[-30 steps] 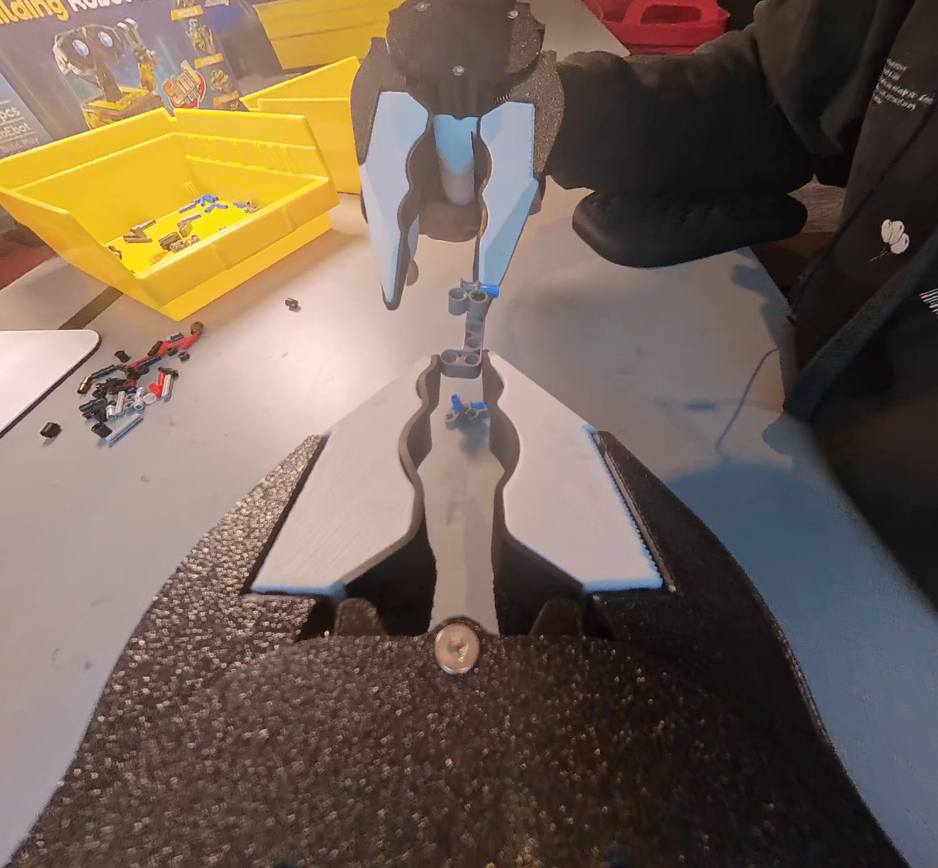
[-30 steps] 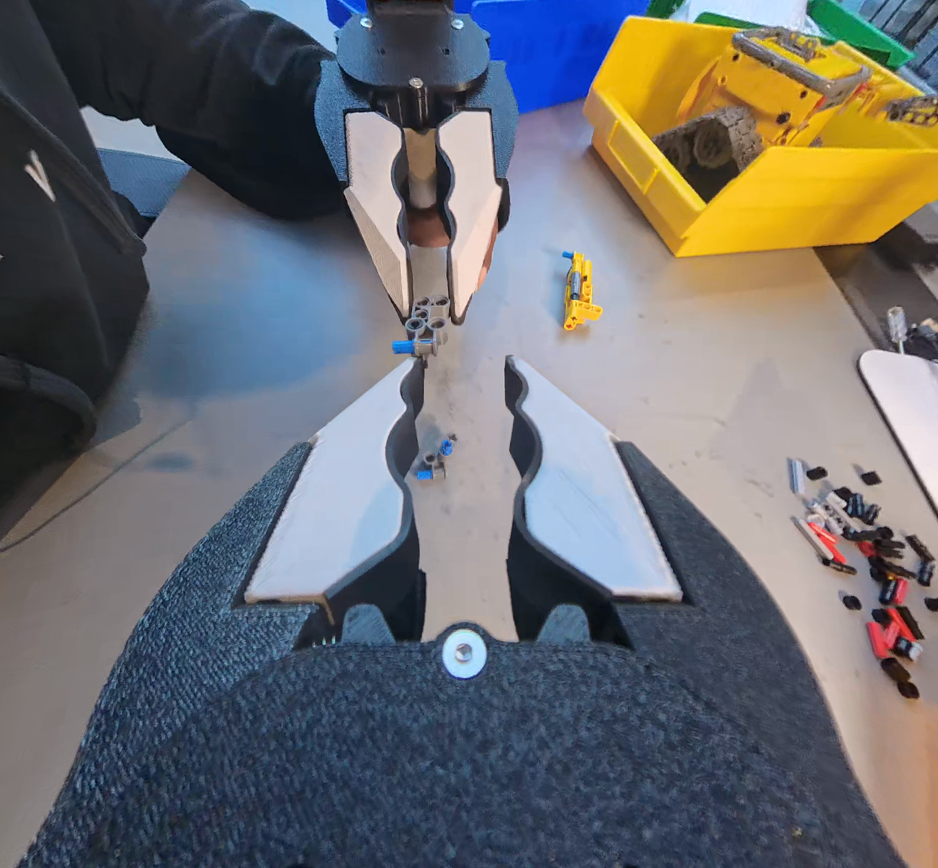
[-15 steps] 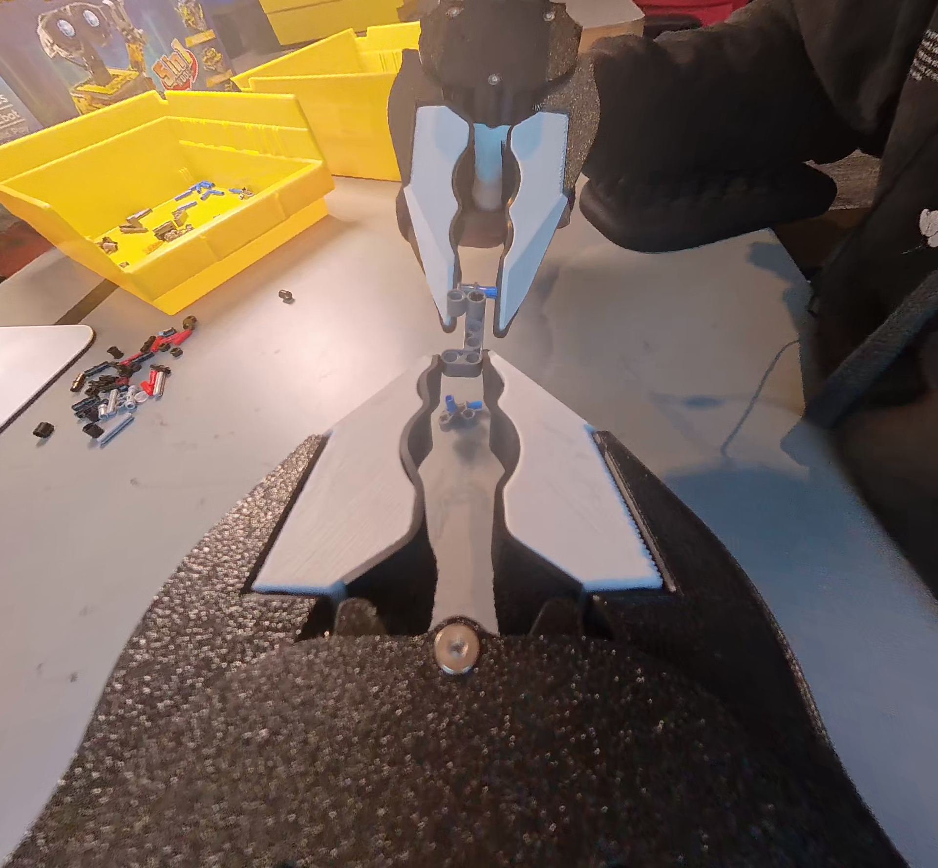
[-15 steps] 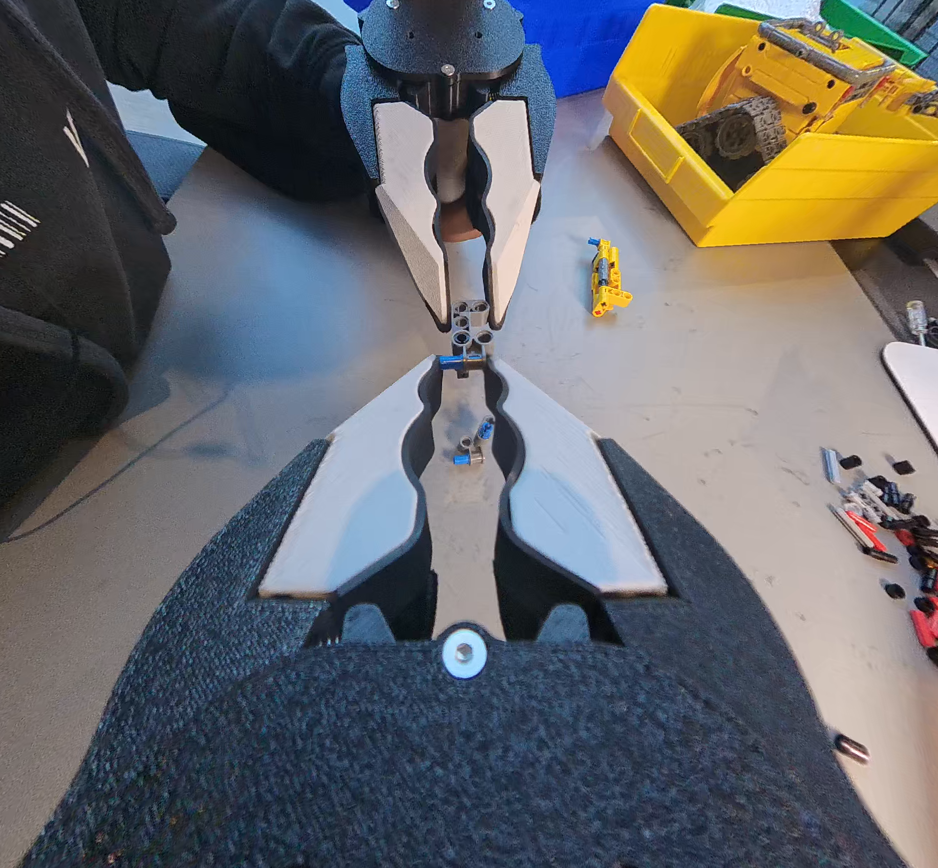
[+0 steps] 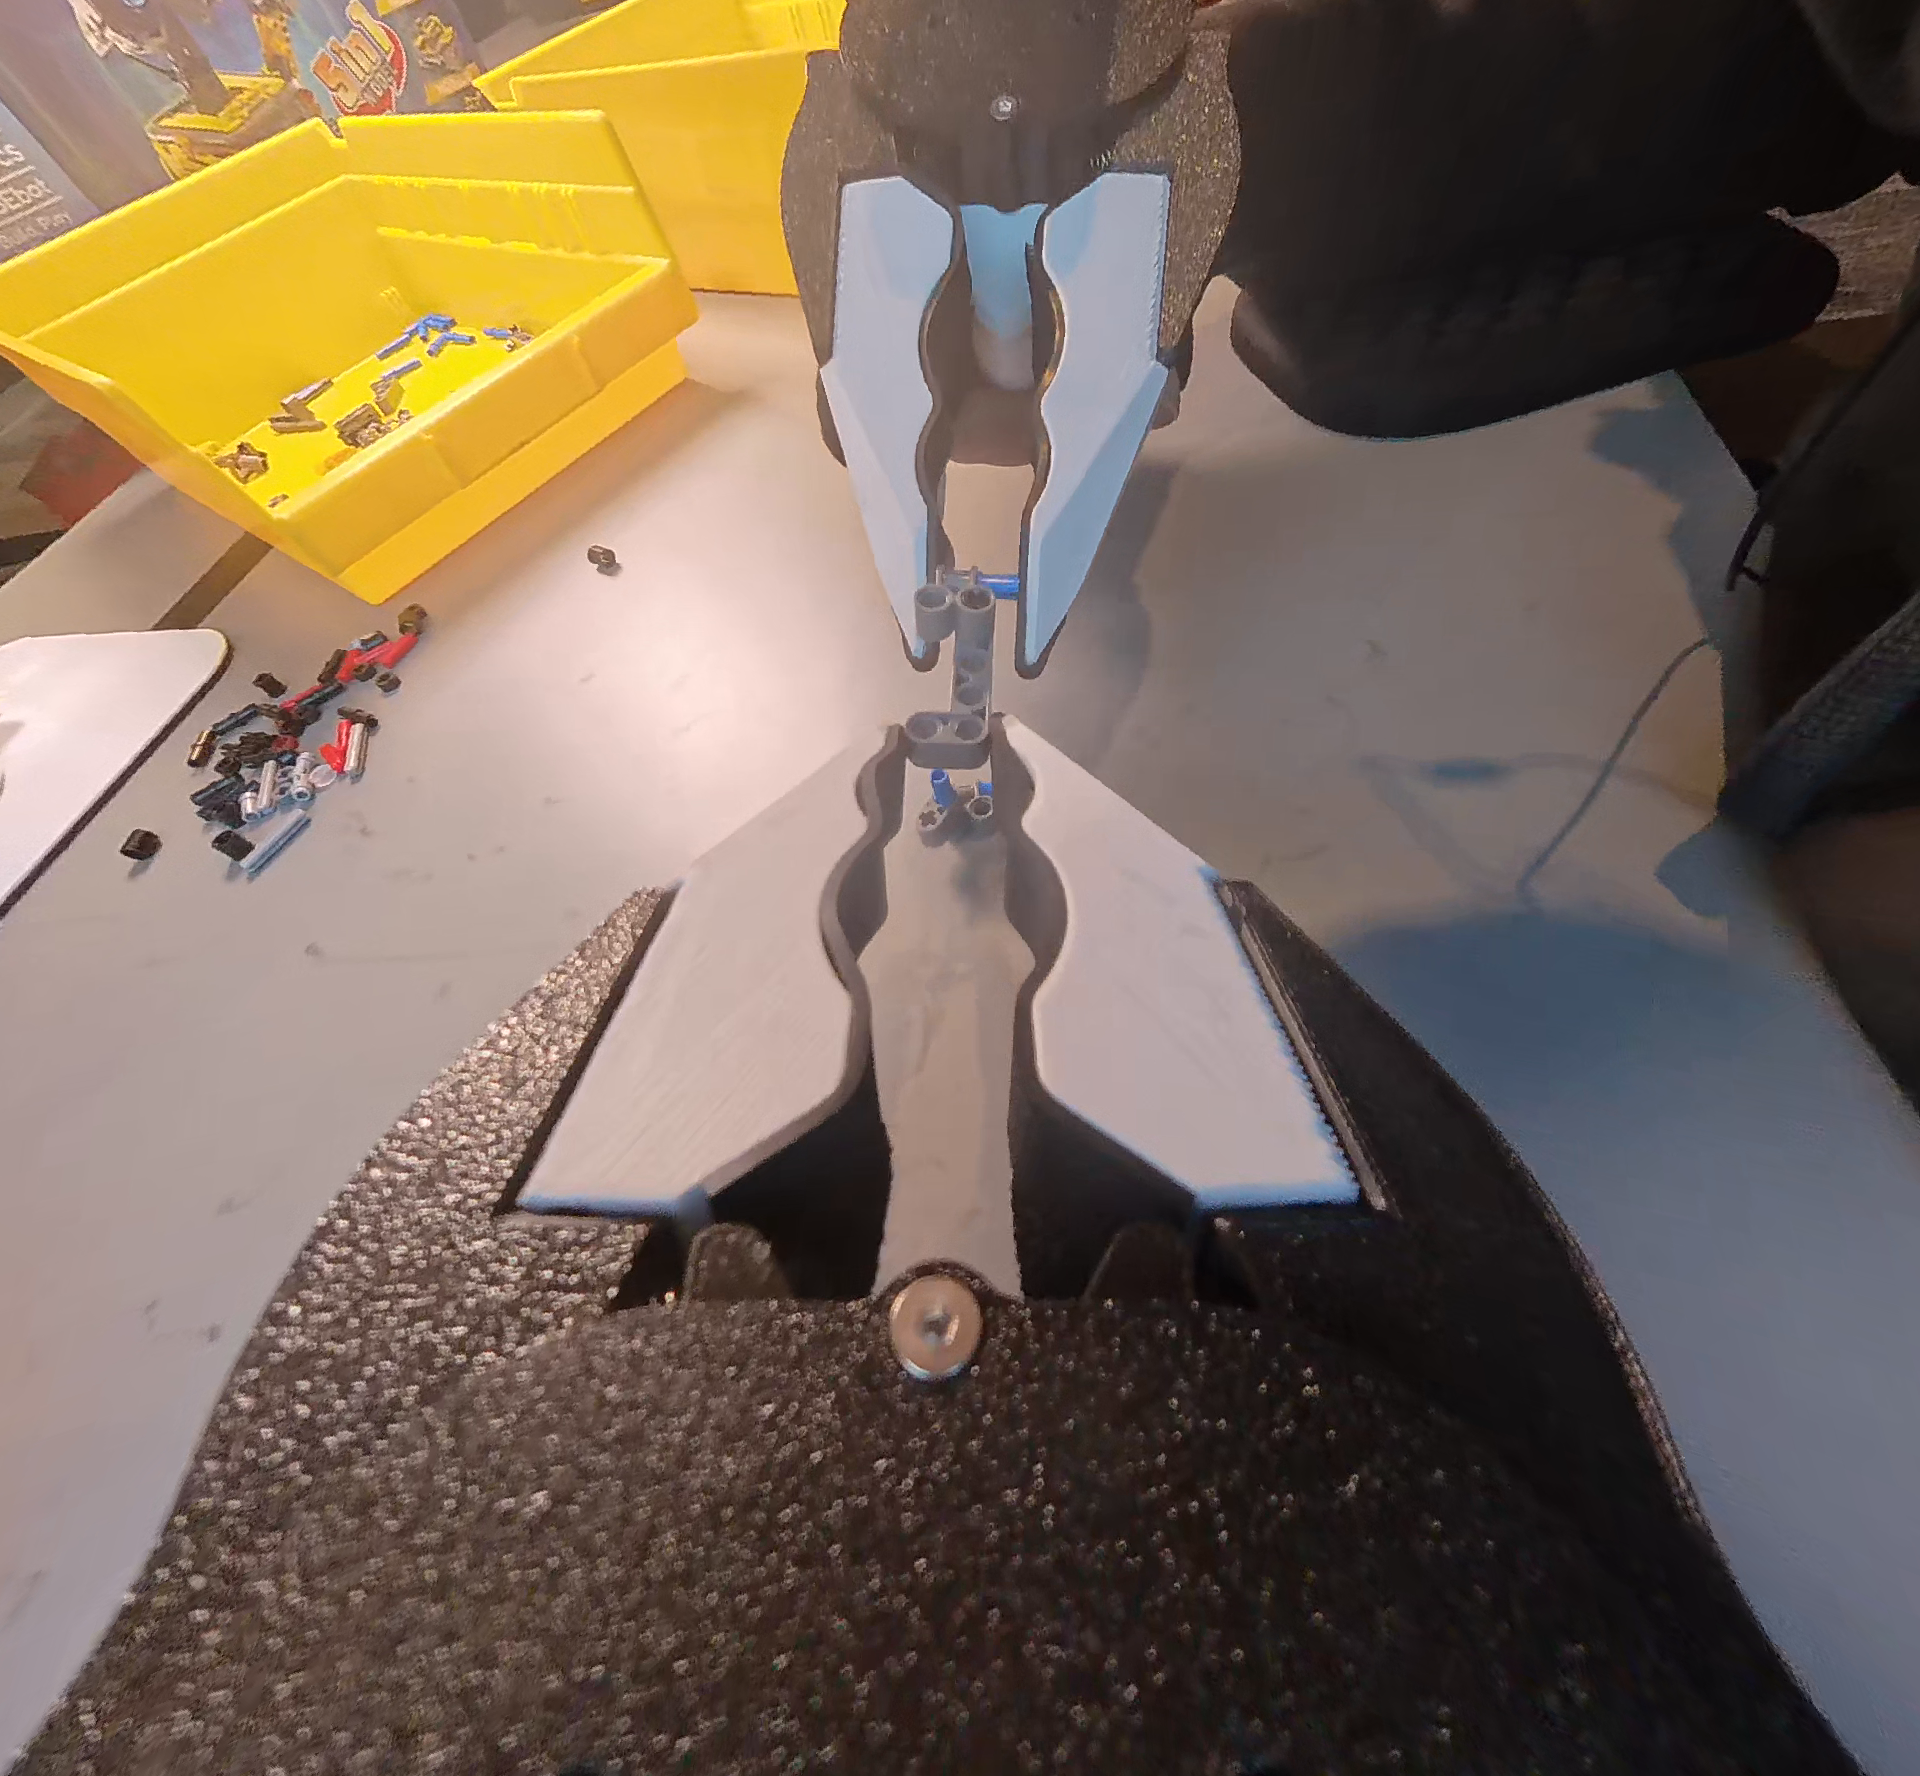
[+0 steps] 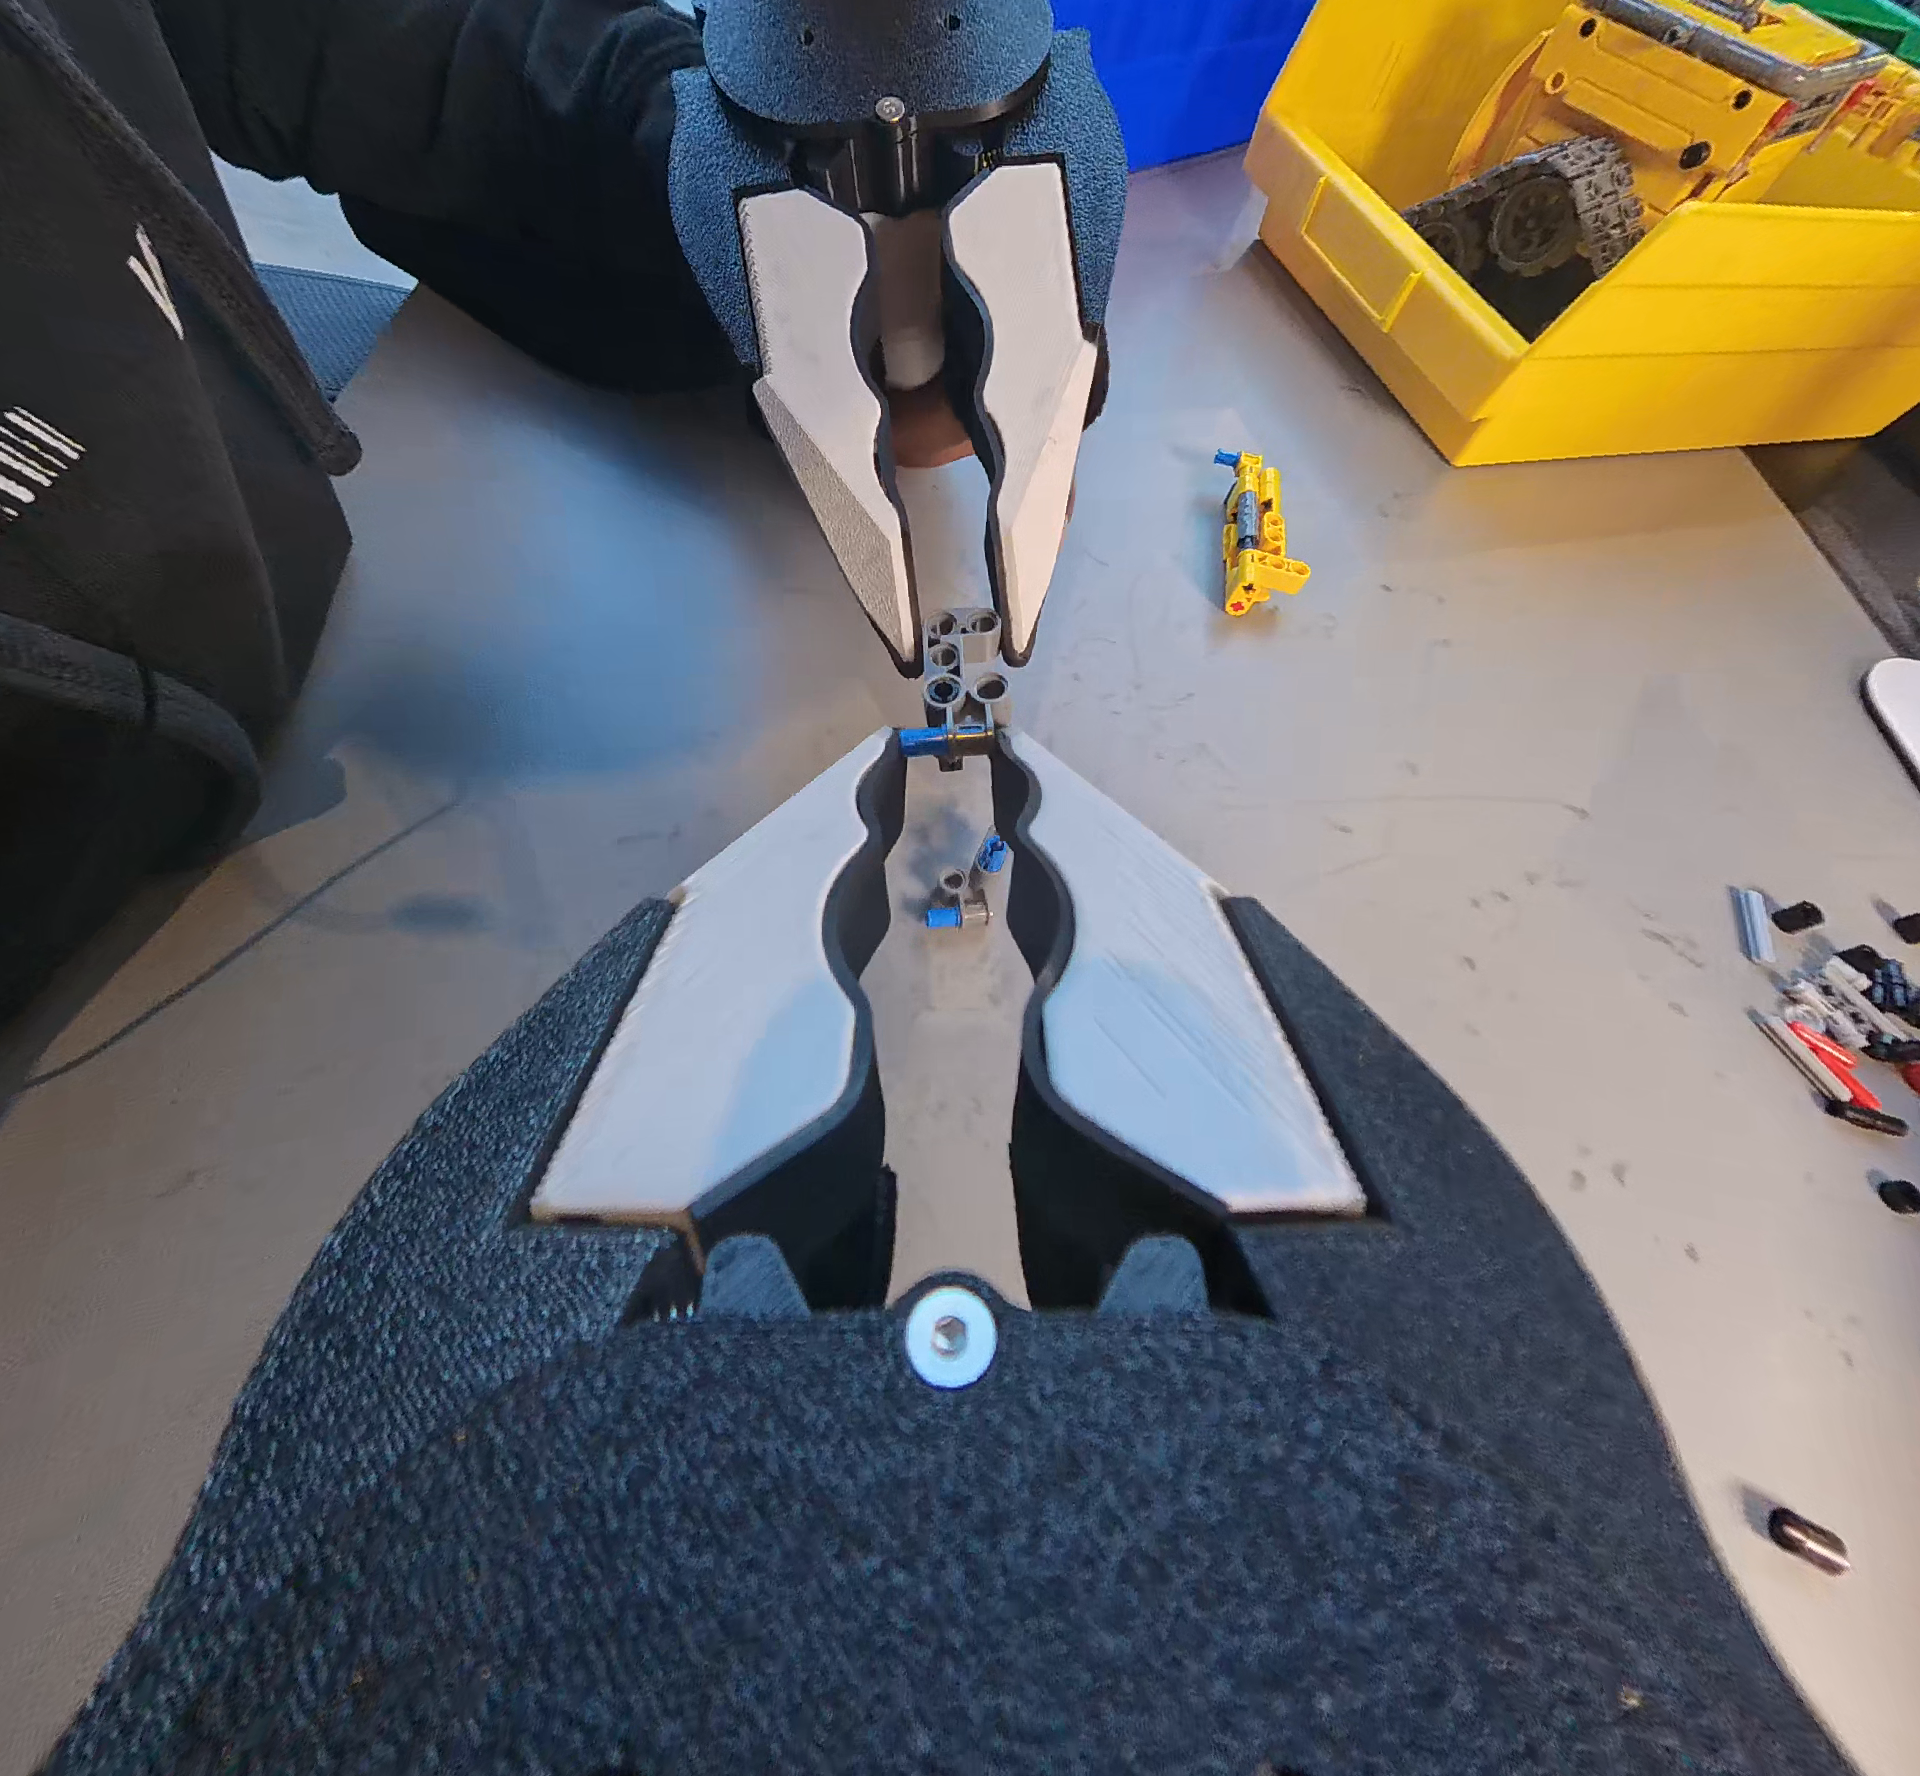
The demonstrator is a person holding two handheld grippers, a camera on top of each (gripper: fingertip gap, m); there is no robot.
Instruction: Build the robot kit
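Observation:
A small grey beam piece with round holes (image 5: pixel 961 677) is held in the air between the two grippers, which face each other tip to tip above the grey table (image 5: pixel 520 895). My left gripper (image 5: pixel 945 734) is shut on its near end; in the right wrist view the left gripper (image 6: pixel 961 646) grips the far end of the grey piece (image 6: pixel 961 666). My right gripper (image 6: pixel 949 741) is shut on a blue pin (image 6: pixel 920 741) that sticks from the piece's other end. A loose grey connector with blue pins (image 6: pixel 961 895) lies on the table under the fingers.
At the left are a yellow bin (image 5: pixel 499 448) with small parts, a pile of black, red and grey parts (image 5: pixel 281 739) and a white board (image 5: pixel 83 718). At the right are a yellow bin (image 6: pixel 1662 355) with a tracked model, a small yellow assembly (image 6: pixel 1257 531) and a blue bin (image 6: pixel 1195 12). Black sleeves (image 6: pixel 364 64) hold both grippers.
The right gripper was open and apart from the grey piece; it has moved in and shut on the blue pin. The two grippers now stand closer together.

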